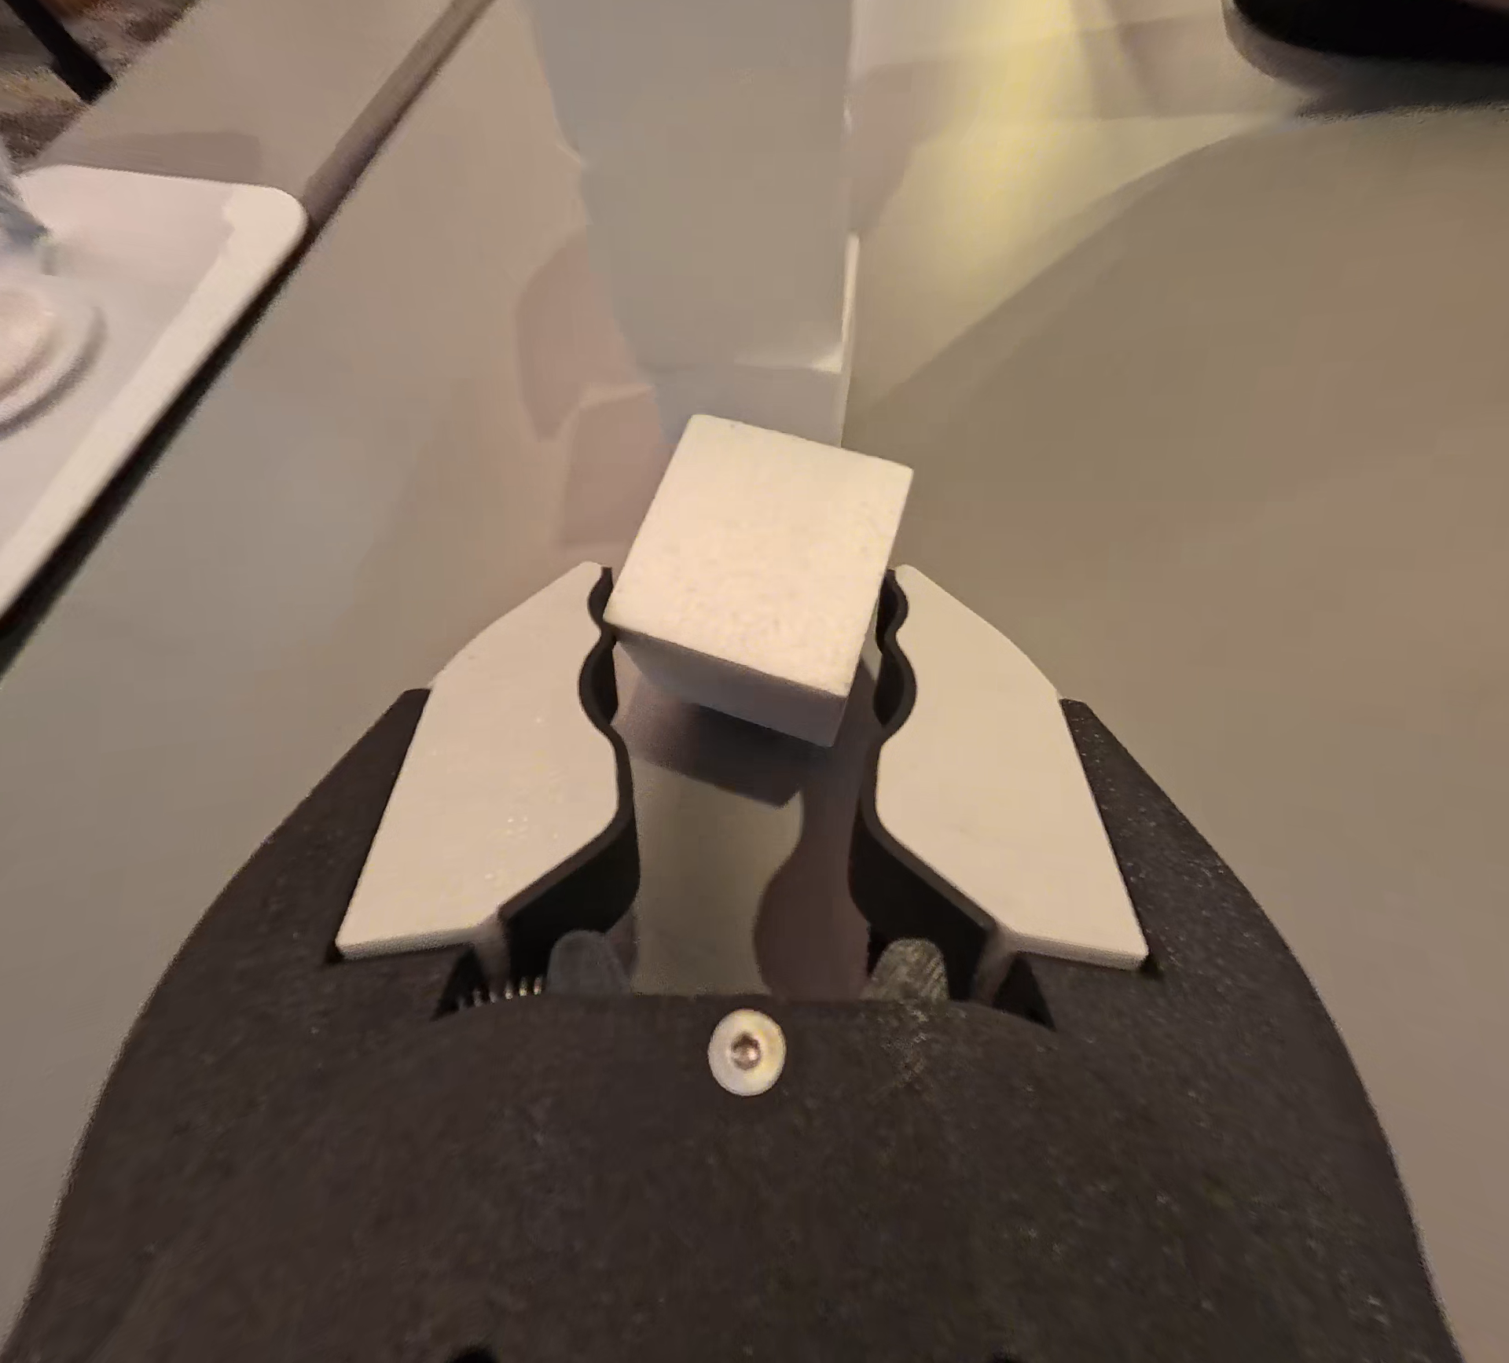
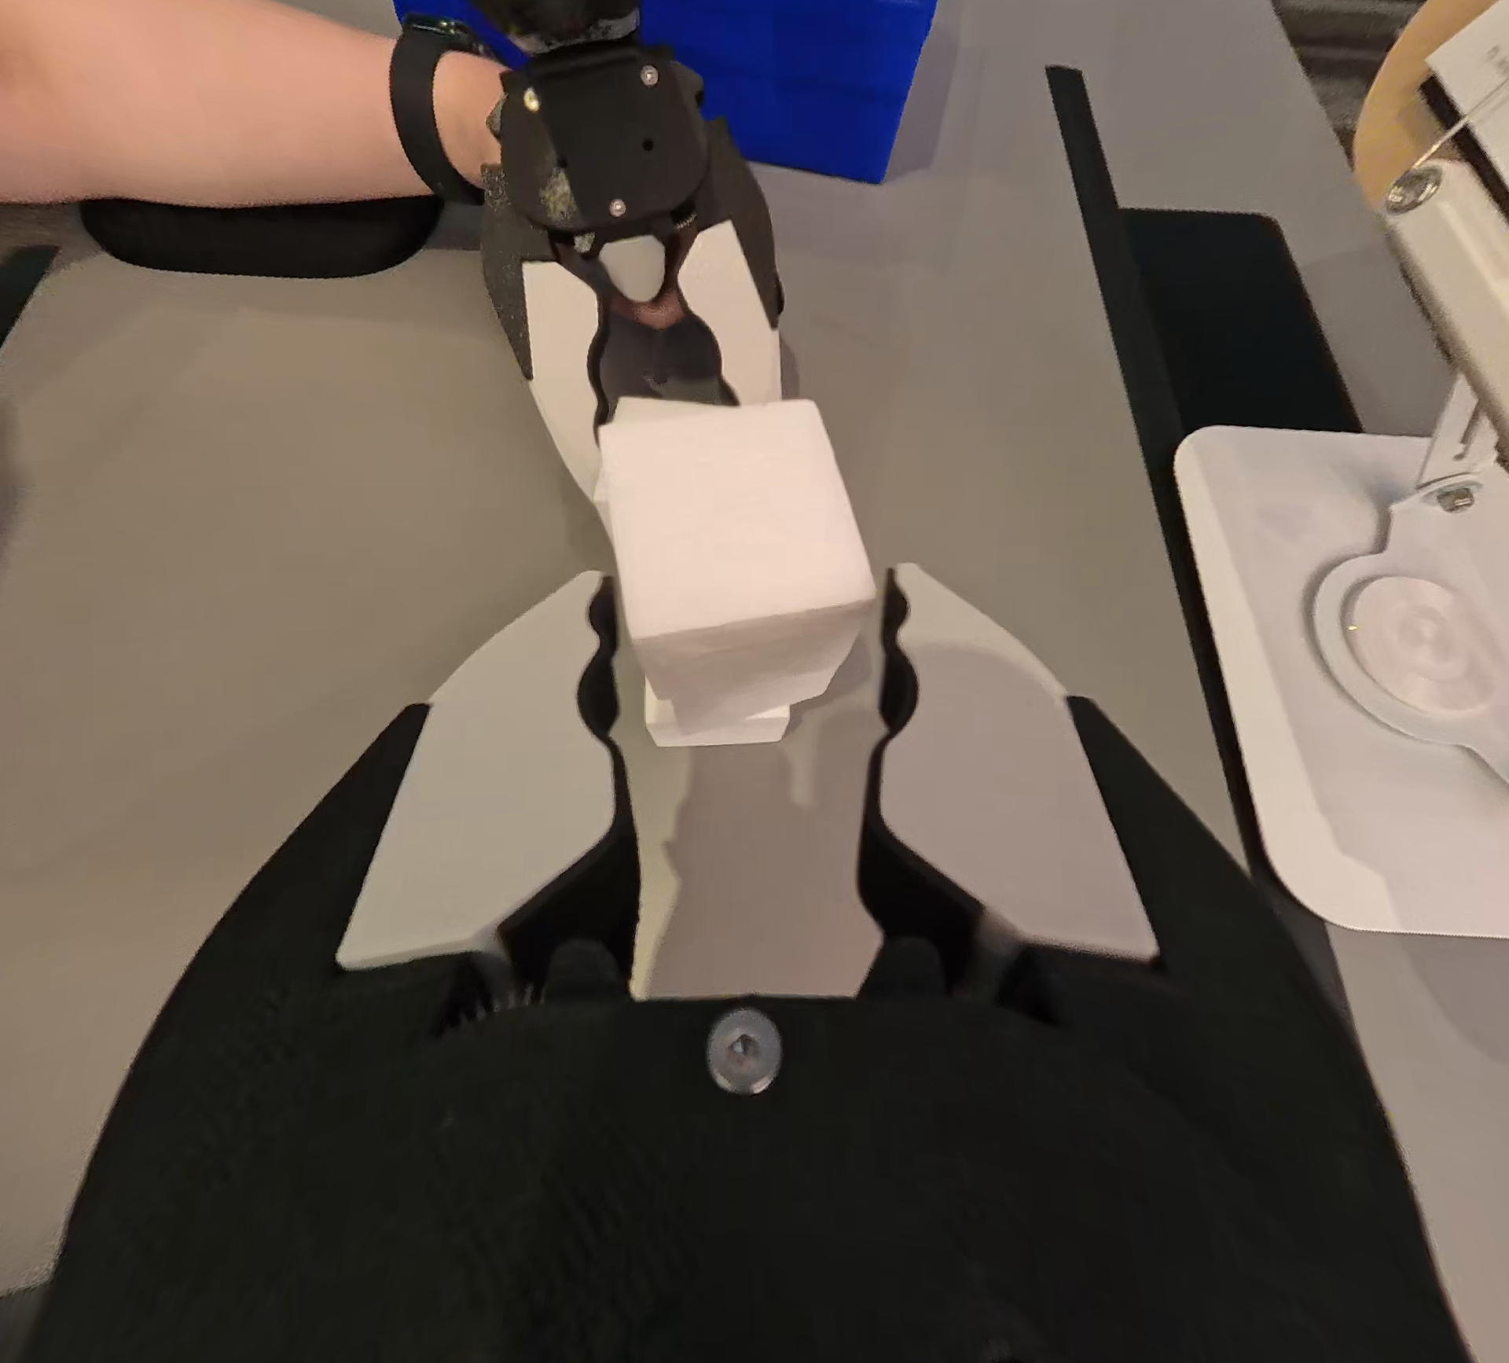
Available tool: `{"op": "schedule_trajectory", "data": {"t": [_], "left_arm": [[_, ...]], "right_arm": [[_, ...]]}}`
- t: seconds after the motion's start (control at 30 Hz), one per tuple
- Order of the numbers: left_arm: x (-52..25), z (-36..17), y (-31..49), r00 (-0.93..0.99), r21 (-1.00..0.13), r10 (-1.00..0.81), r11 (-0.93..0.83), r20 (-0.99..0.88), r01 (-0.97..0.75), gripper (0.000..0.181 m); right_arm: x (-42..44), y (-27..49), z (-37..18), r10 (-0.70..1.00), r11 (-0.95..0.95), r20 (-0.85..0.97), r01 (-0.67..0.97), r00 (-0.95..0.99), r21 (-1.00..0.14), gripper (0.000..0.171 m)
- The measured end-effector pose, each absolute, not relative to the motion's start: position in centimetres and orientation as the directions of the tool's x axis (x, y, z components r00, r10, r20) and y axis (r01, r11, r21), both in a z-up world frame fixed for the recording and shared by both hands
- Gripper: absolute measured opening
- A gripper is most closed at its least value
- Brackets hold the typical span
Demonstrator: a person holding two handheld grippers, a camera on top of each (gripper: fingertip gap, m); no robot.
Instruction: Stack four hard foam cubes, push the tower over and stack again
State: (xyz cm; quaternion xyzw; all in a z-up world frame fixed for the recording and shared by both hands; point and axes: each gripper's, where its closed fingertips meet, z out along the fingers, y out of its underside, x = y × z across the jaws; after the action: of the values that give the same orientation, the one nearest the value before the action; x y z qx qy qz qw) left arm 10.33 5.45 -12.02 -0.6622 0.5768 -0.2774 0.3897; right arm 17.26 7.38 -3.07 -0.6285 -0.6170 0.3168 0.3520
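My left gripper is shut on a white foam cube and holds it tilted over another cube that lies in shadow below. In the right wrist view the same held cube tops a stack of white cubes on the grey table. The left gripper reaches it from the far side. My right gripper is open, with one jaw on each side of the top cube and small gaps showing. A blurred white upright shape stands close behind the cube in the left wrist view.
A blue bin stands at the far edge of the table. A white base plate with a round disc sits on the right; it also shows in the left wrist view. A person's forearm with a black wrist band comes in from the left. Across from one pair of fingers to the other is roughly 12 cm.
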Motion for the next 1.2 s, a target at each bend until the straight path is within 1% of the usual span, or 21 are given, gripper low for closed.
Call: {"op": "schedule_trajectory", "data": {"t": [0.03, 0.07, 0.17, 0.23, 0.3, 0.33, 0.4, 0.47, 0.57, 0.7, 0.83, 0.9, 0.97, 1.03, 1.07, 1.13, 1.2], "left_arm": [[10.1, -10.9, 5.7, 0.203, -0.855, -0.976, -0.037, -0.081, -0.517, 0.061], [9.8, -9.2, 5.9, 0.23, -0.879, -0.97, -0.041, -0.079, -0.475, 0.061], [9.2, -2.4, 7.0, 0.335, -0.943, -0.938, -0.034, -0.084, -0.331, 0.061], [9.9, 2.1, 7.2, 0.369, -0.962, -0.926, -0.029, -0.076, -0.271, 0.061], [11.9, 5.2, 6.5, 0.347, -0.962, -0.936, -0.035, -0.063, -0.27, 0.061], [13.2, 5.9, 6.4, 0.346, -0.952, -0.936, -0.043, -0.068, -0.303, 0.061], [15.6, 6.2, 6.2, 0.334, -0.919, -0.934, -0.016, -0.127, -0.393, 0.061], [17.3, 5.2, 6.4, 0.318, -0.872, -0.931, 0.003, -0.182, -0.49, 0.061], [18.2, 3.7, 7.0, 0.338, -0.827, -0.926, -0.053, -0.17, -0.559, 0.061], [18.9, 3.8, 6.8, 0.346, -0.87, -0.936, -0.126, -0.055, -0.477, 0.061], [18.4, 1.7, 7.5, 0.372, -0.835, -0.926, -0.155, -0.064, -0.529, 0.061], [18.4, 1.2, 7.1, 0.355, -0.842, -0.935, -0.172, -0.025, -0.511, 0.062], [18.3, 1.4, 6.6, 0.353, -0.855, -0.935, -0.203, 0.026, -0.476, 0.082], [17.3, 2.4, 6.4, 0.389, -0.872, -0.92, -0.23, 0.05, -0.431, 0.091], [16.5, 3.0, 6.2, 0.402, -0.892, -0.914, -0.23, 0.06, -0.389, 0.091], [14.3, 3.8, 5.7, 0.439, -0.925, -0.895, -0.23, 0.079, -0.301, 0.079], [11.5, 2.8, 6.3, 0.525, -0.939, -0.847, -0.241, 0.08, -0.245, 0.068]], "right_arm": [[17.4, 7.3, -2.8, 0.998, 0.013, 0.044, 0.544, 0.045, -0.839, 0.077], [17.8, 7.4, -2.4, 0.997, 0.015, 0.055, 0.536, 0.058, -0.844, 0.086], [19.5, 7.1, -0.2, 0.995, 0.028, 0.069, 0.452, 0.074, -0.891, 0.087], [21.2, 7.1, 1.1, 0.994, 0.008, 0.05, 0.399, 0.096, -0.917, 0.086], [22.9, 7.1, 1.9, 0.992, -0.023, 0.021, 0.353, 0.121, -0.935, 0.086], [23.6, 7.1, 2.1, 0.991, -0.035, 0.009, 0.333, 0.13, -0.942, 0.085], [24.9, 7.2, 2.4, 0.989, -0.052, -0.005, 0.307, 0.15, -0.95, 0.084], [25.8, 7.0, 2.6, 0.987, -0.07, -0.025, 0.287, 0.157, -0.955, 0.083], [26.4, 6.5, 2.4, 0.986, -0.085, -0.039, 0.289, 0.16, -0.954, 0.083], [26.1, 5.8, 1.3, 0.988, -0.068, -0.015, 0.355, 0.151, -0.932, 0.083], [25.6, 5.4, 0.6, 0.991, -0.054, -0.001, 0.394, 0.133, -0.917, 0.083], [25.6, 5.4, 0.6, 0.991, -0.049, 0.005, 0.398, 0.132, -0.916, 0.083], [26.0, 5.6, 1.1, 0.989, -0.045, 0.014, 0.385, 0.148, -0.922, 0.084], [26.7, 5.9, 1.8, 0.985, -0.045, 0.018, 0.357, 0.173, -0.933, 0.084], [27.2, 5.9, 2.2, 0.983, -0.048, 0.016, 0.341, 0.182, -0.939, 0.084], [28.5, 6.2, 2.9, 0.977, -0.045, 0.024, 0.314, 0.211, -0.949, 0.084], [30.0, 6.7, 3.4, 0.968, -0.051, 0.024, 0.287, 0.251, -0.957, 0.084]]}}
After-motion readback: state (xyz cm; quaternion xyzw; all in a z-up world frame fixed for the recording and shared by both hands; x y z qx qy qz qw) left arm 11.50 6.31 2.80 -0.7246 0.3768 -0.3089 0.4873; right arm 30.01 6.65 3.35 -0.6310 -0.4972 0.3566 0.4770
